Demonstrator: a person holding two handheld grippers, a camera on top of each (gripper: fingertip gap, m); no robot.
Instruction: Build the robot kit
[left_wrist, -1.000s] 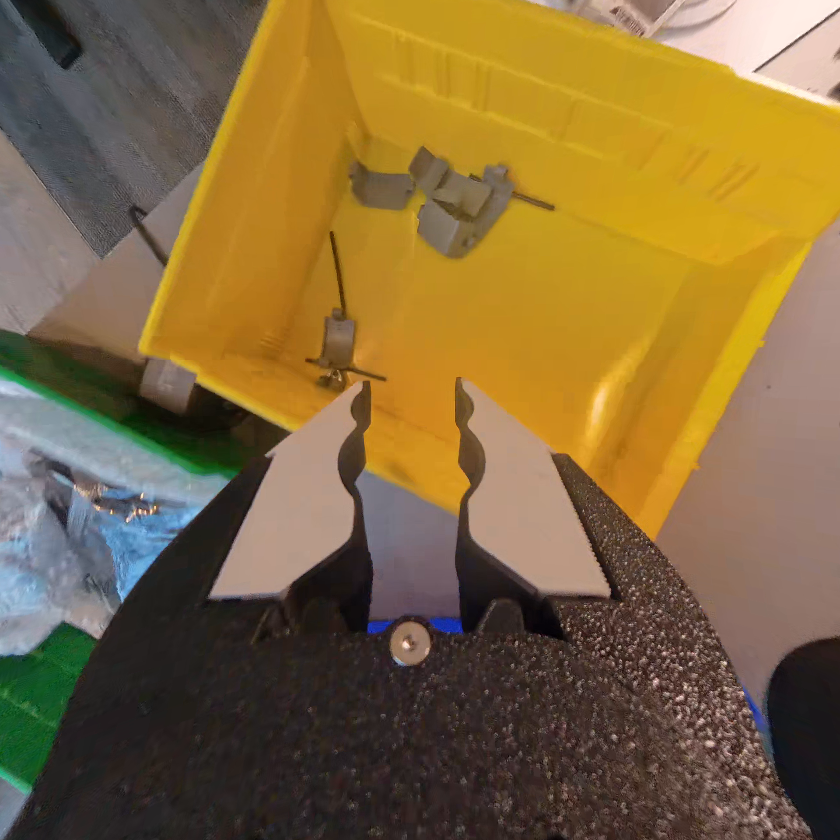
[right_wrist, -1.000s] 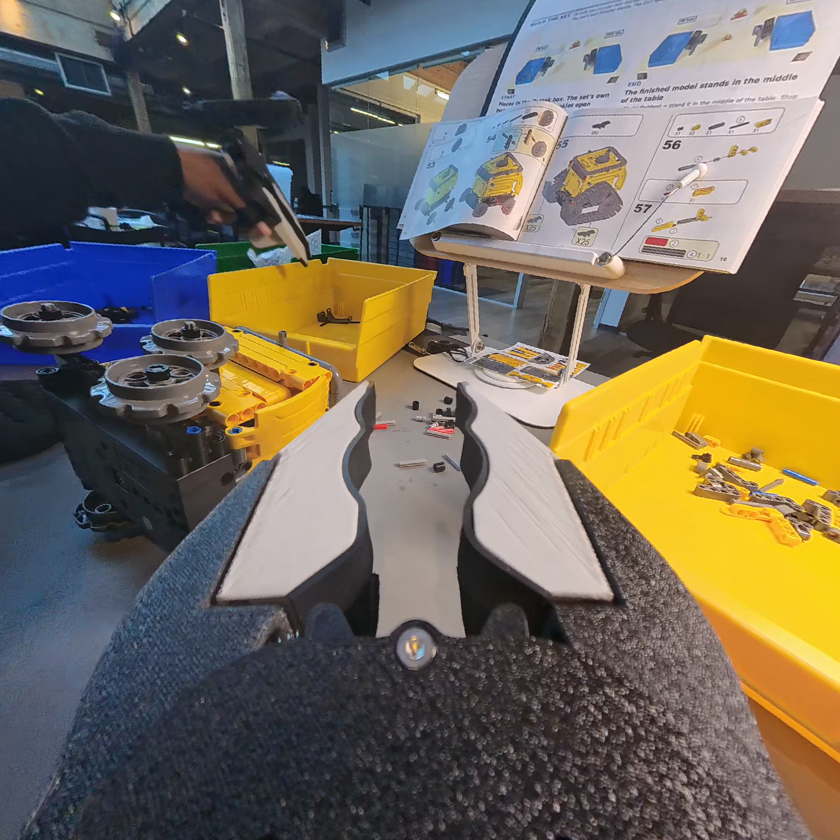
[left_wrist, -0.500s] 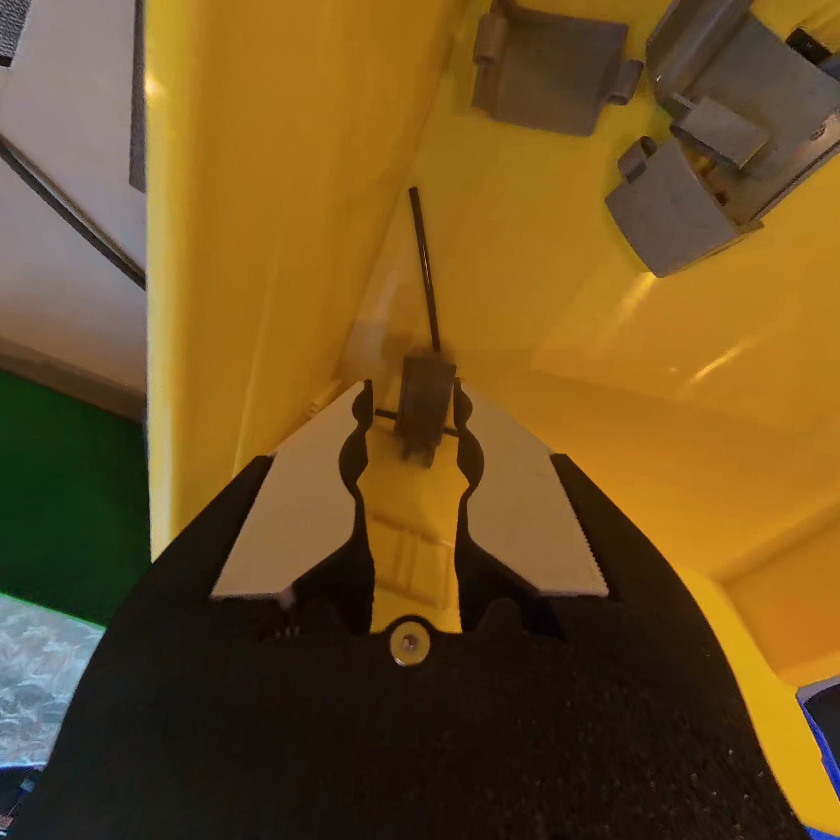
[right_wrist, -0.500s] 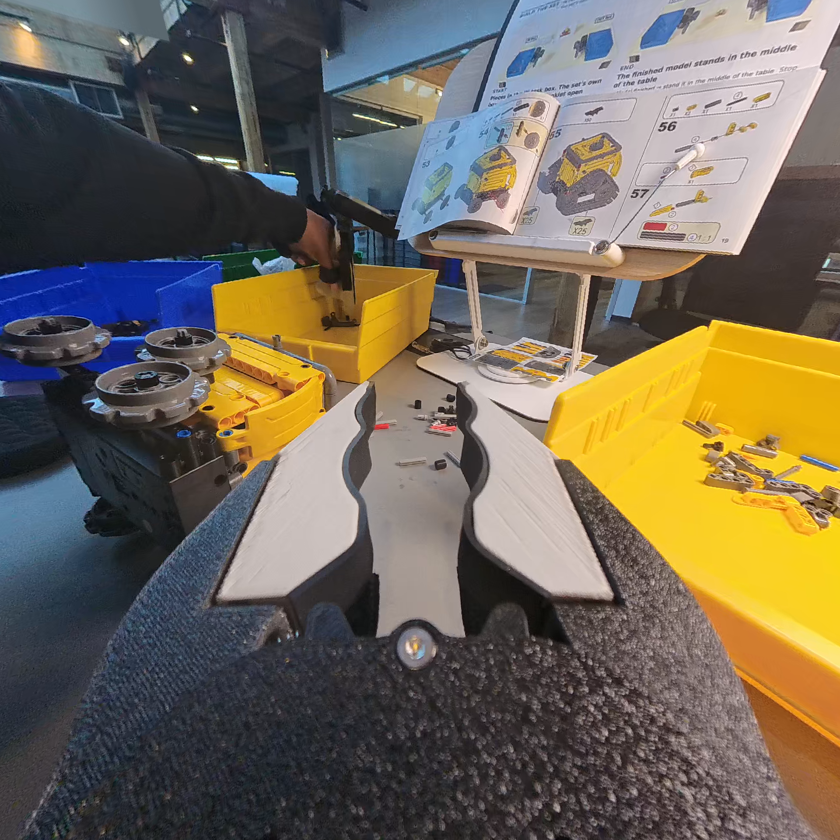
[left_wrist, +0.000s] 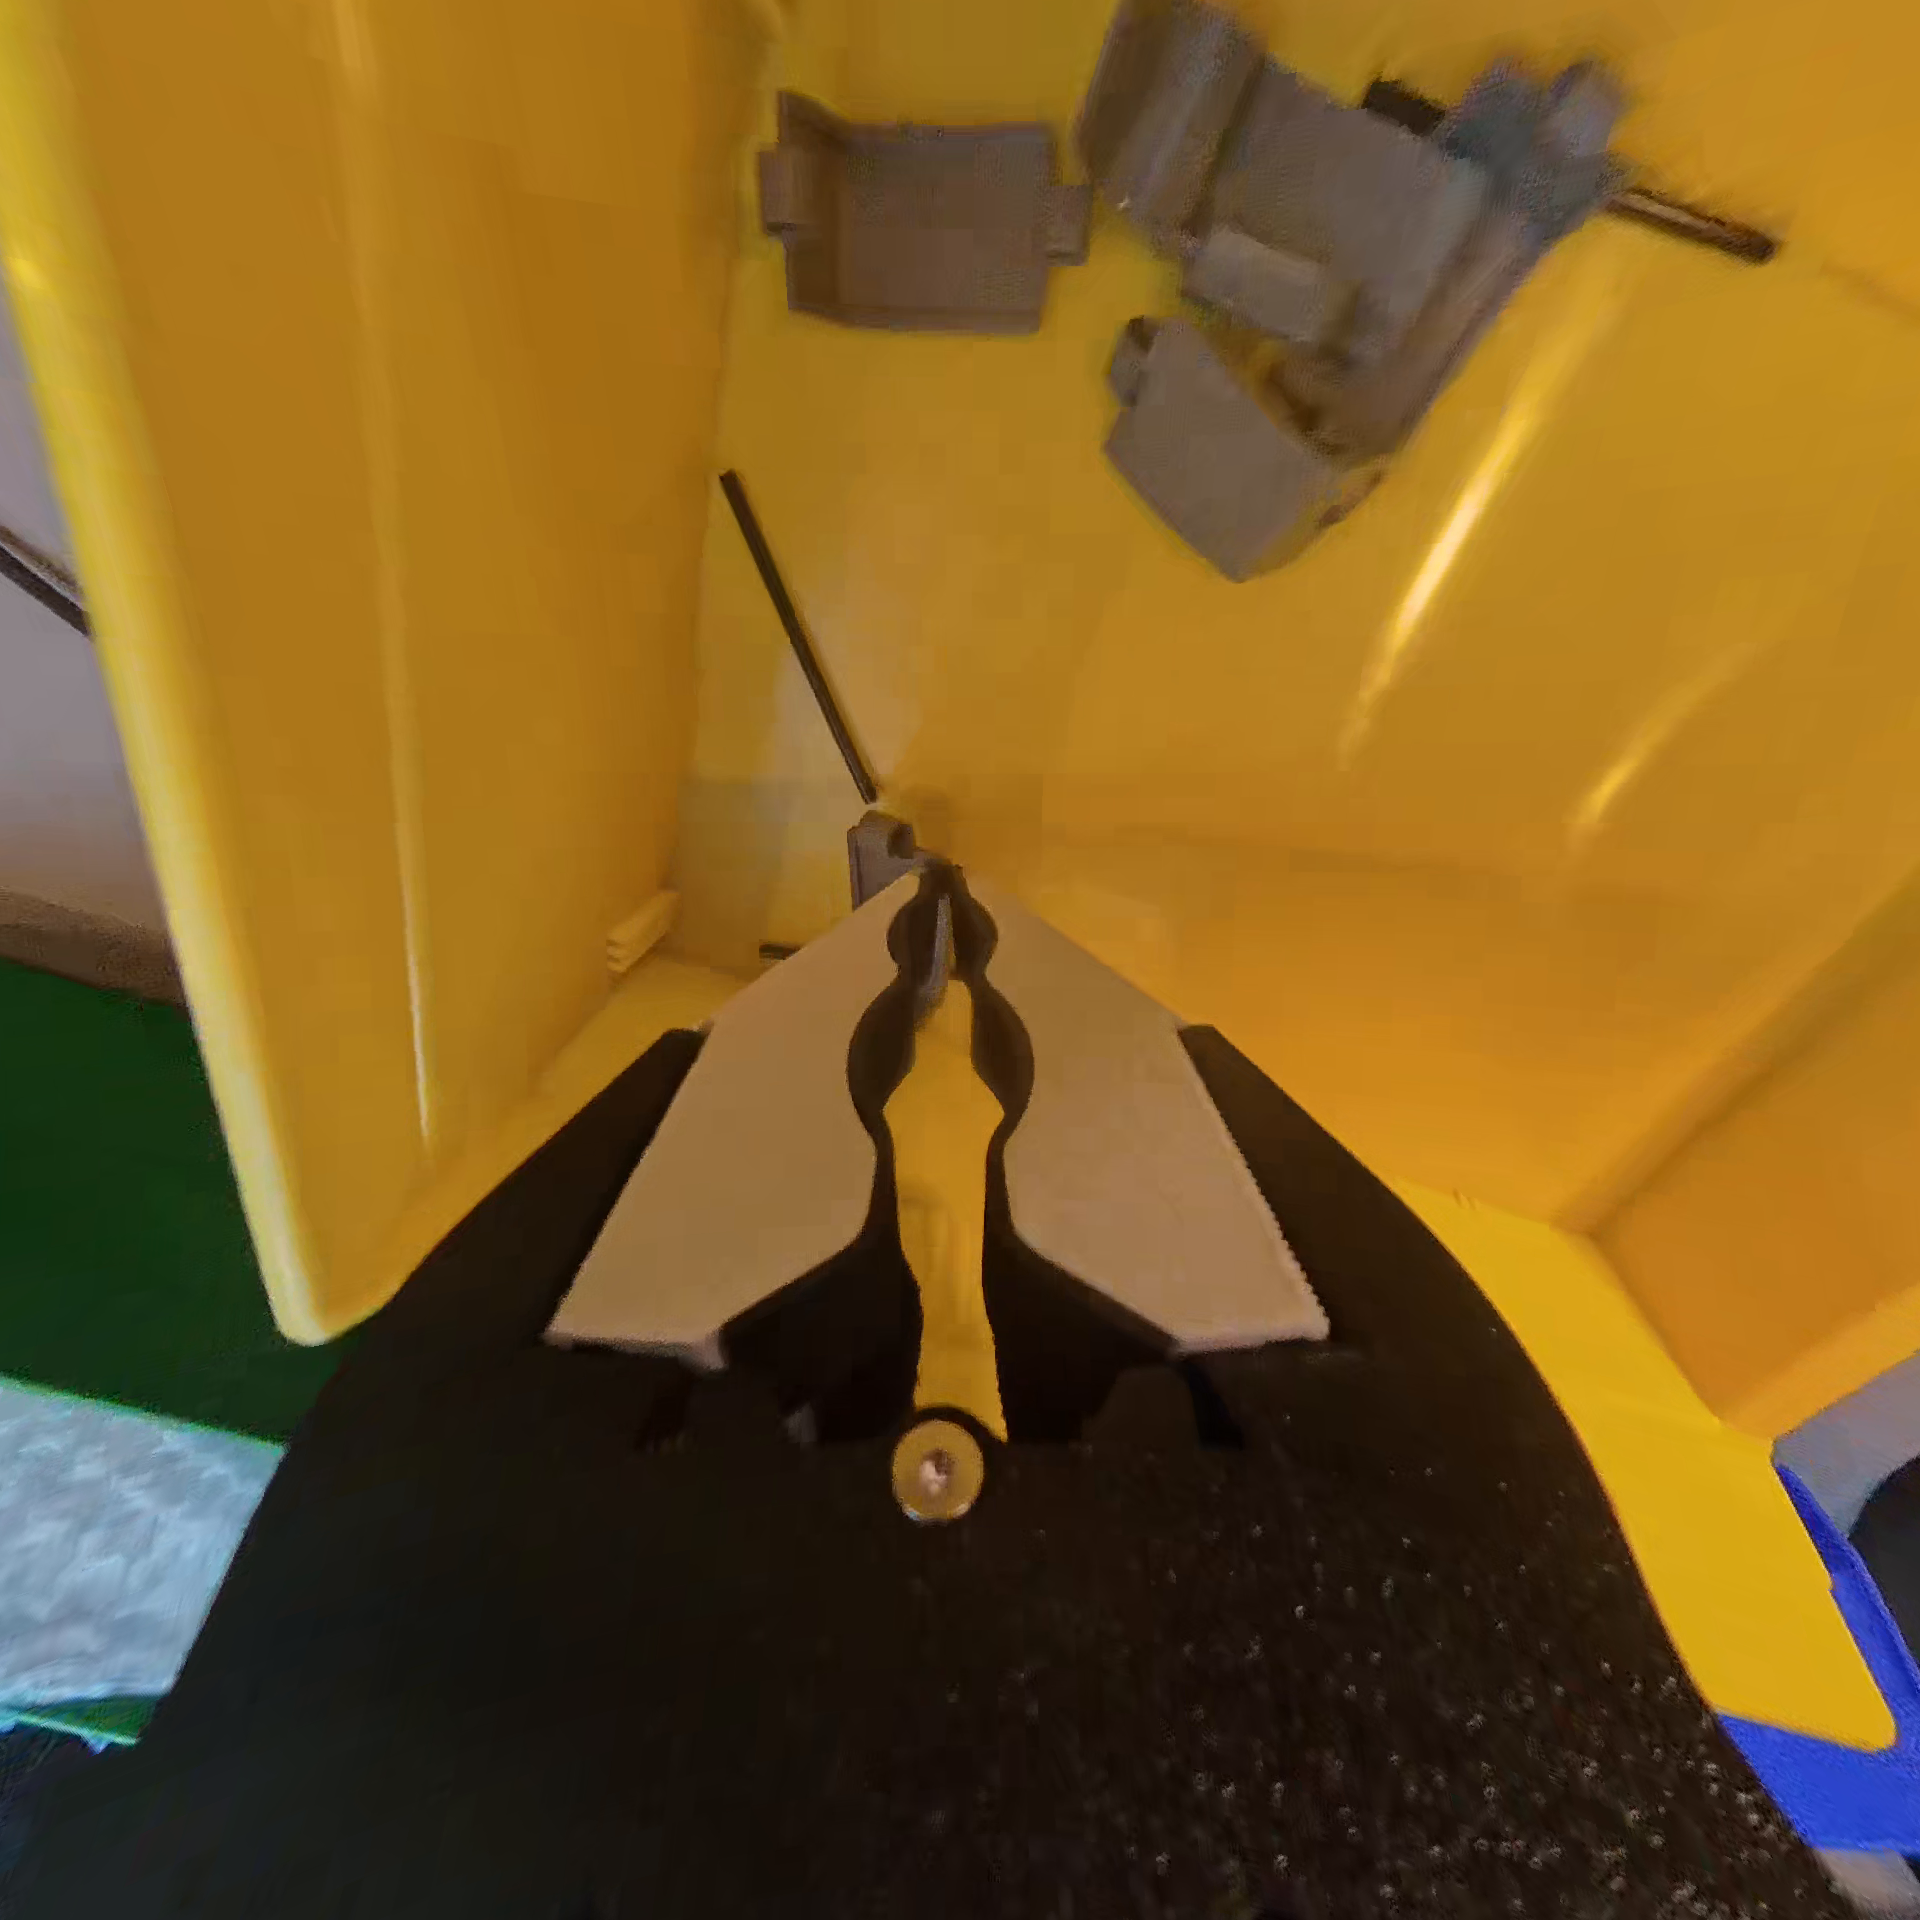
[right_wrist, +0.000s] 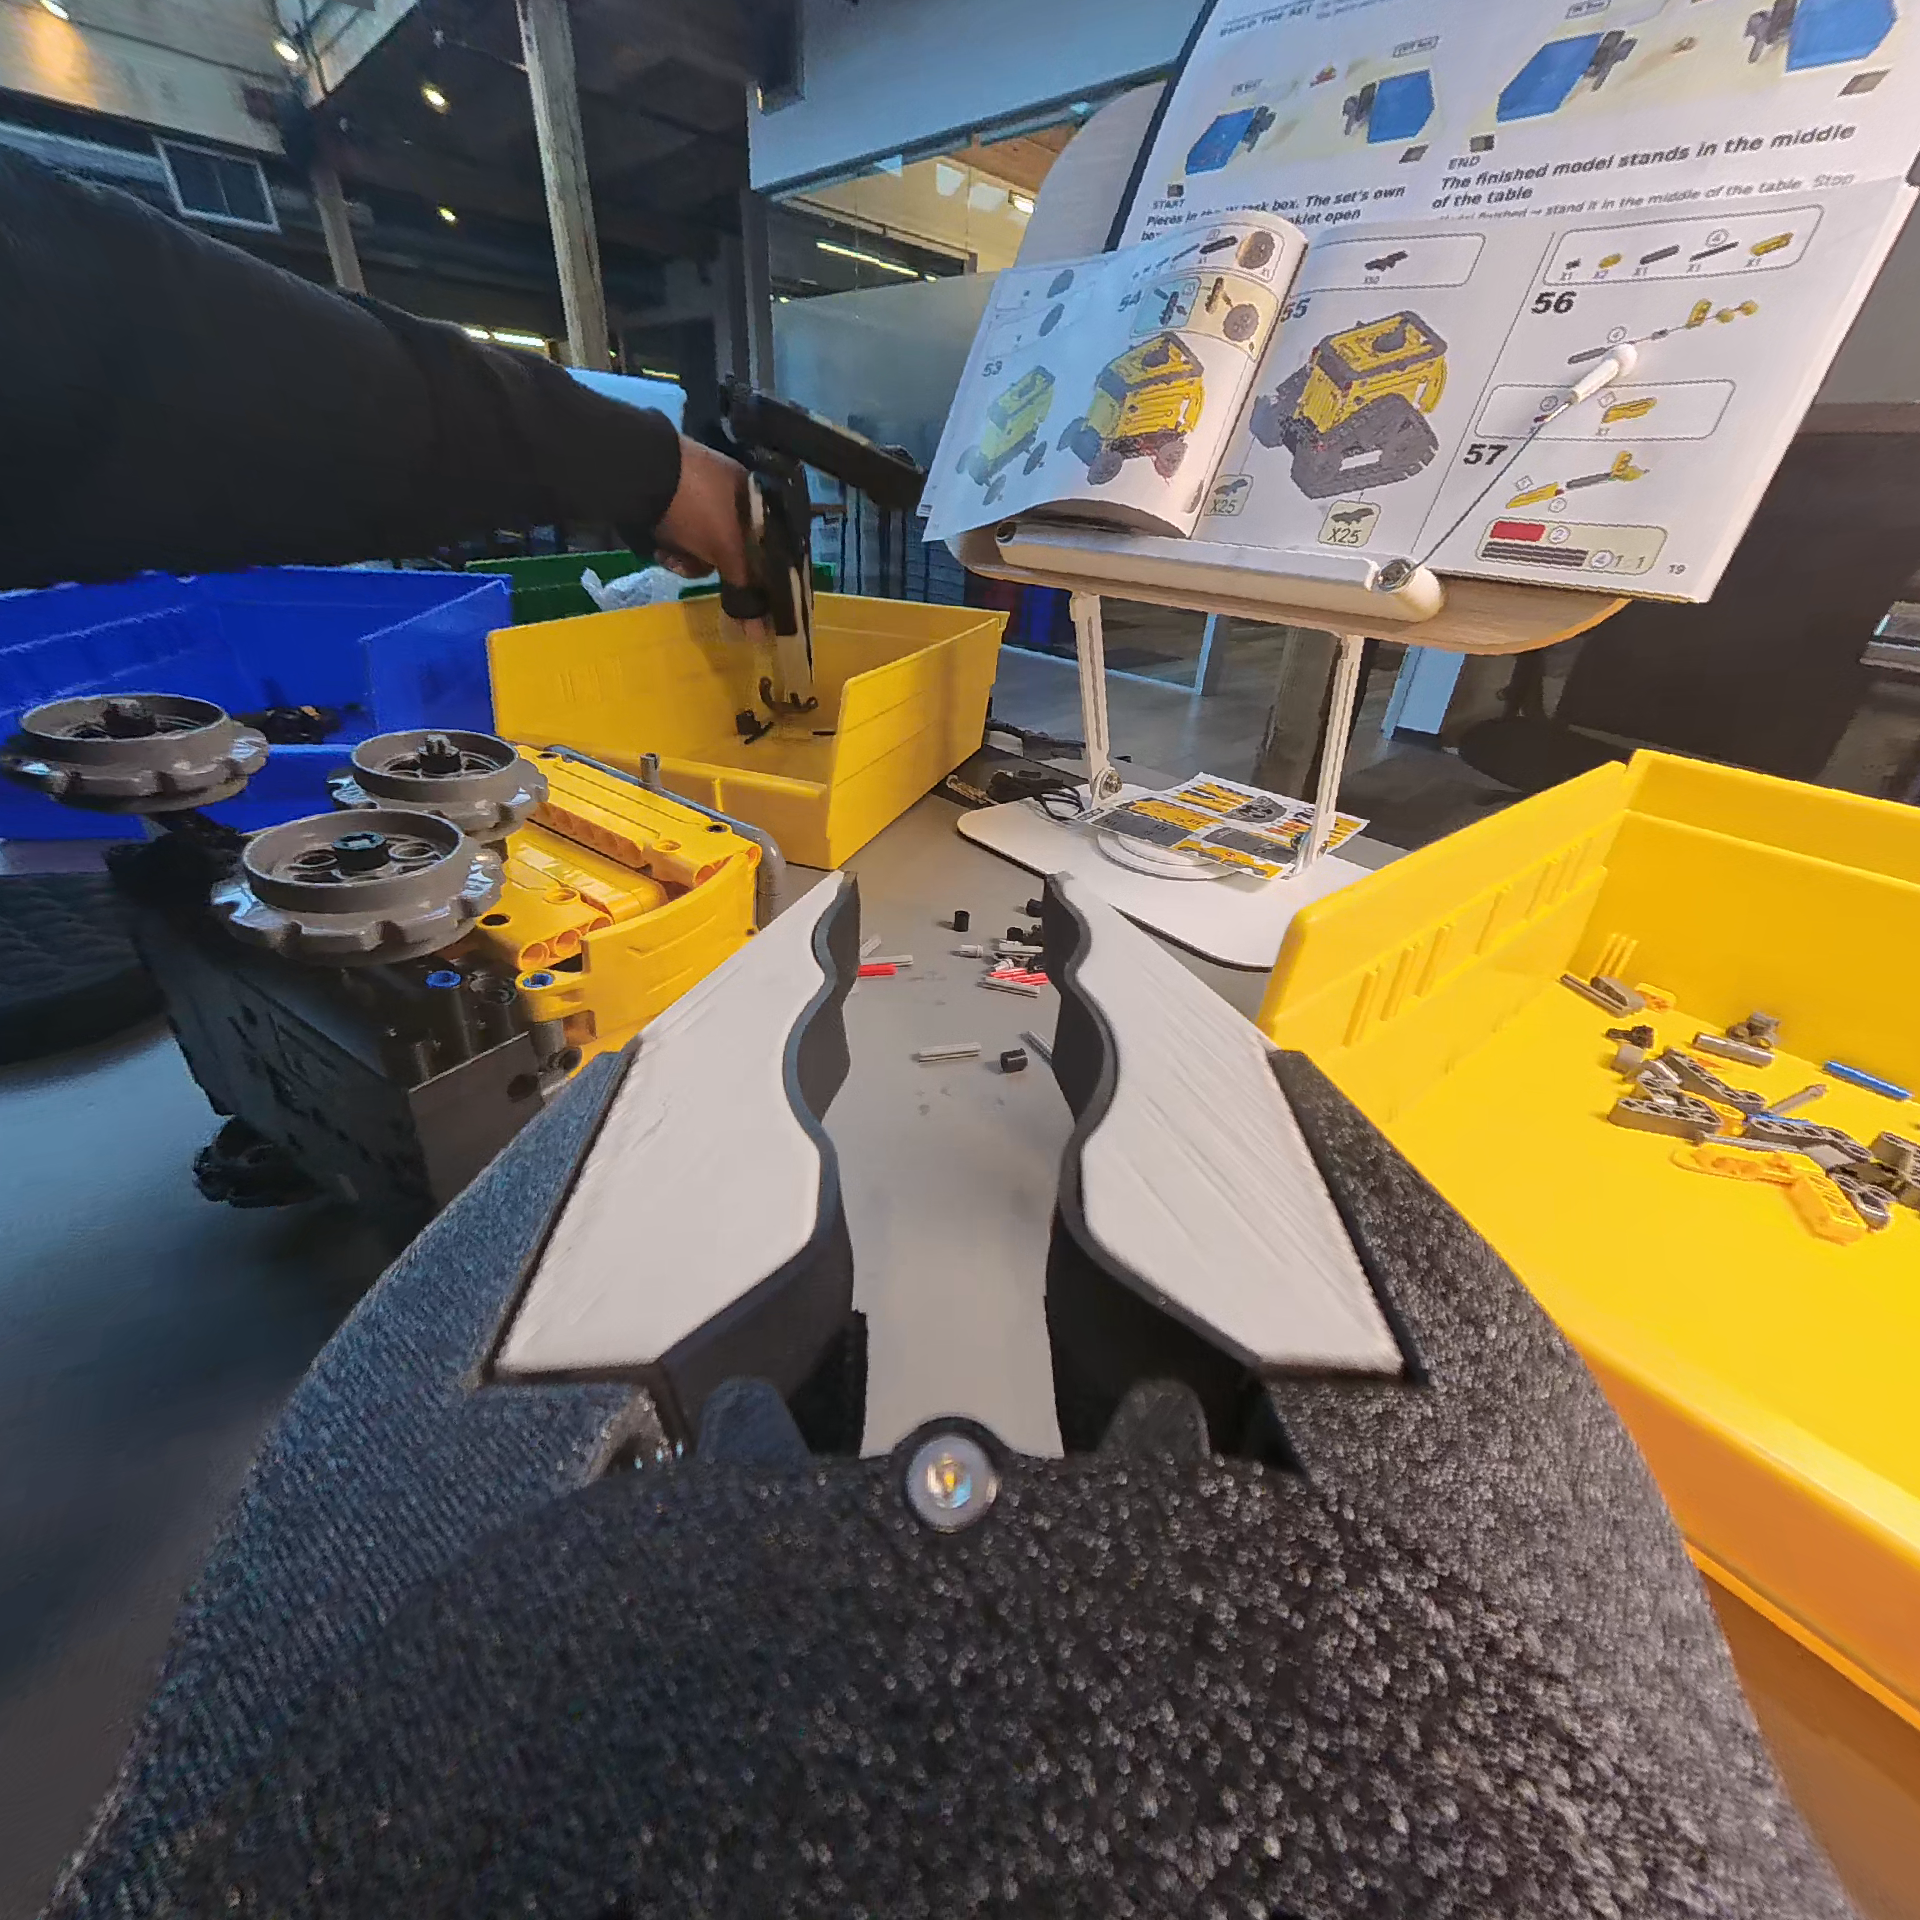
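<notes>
Since 0.5 s ago the left gripper (left_wrist: 940, 899) has gone from spread to pinched on a small grey plastic piece w/ thin black rod (left_wrist: 881, 844), low in the yellow plastic bin (left_wrist: 416, 520) near its left wall. Further in: loose flat grey plastic parts (left_wrist: 914, 218). Right gripper (right_wrist: 951, 904) hovers over the grey tabletop (right_wrist: 935, 1132), fingers apart, nothing held, beside the yellow-and-black brick vehicle model (right_wrist: 436, 935).

A small grey plastic piece (left_wrist: 883, 847) with a thin black axle (left_wrist: 795, 634) is being pinched at the tips of the left gripper (left_wrist: 935, 894), inside a yellow plastic bin (left_wrist: 416, 520), near its left wall. Flat grey plastic panel pieces (left_wrist: 920, 218) are lying farther back on the bin floor, blurred.
</notes>
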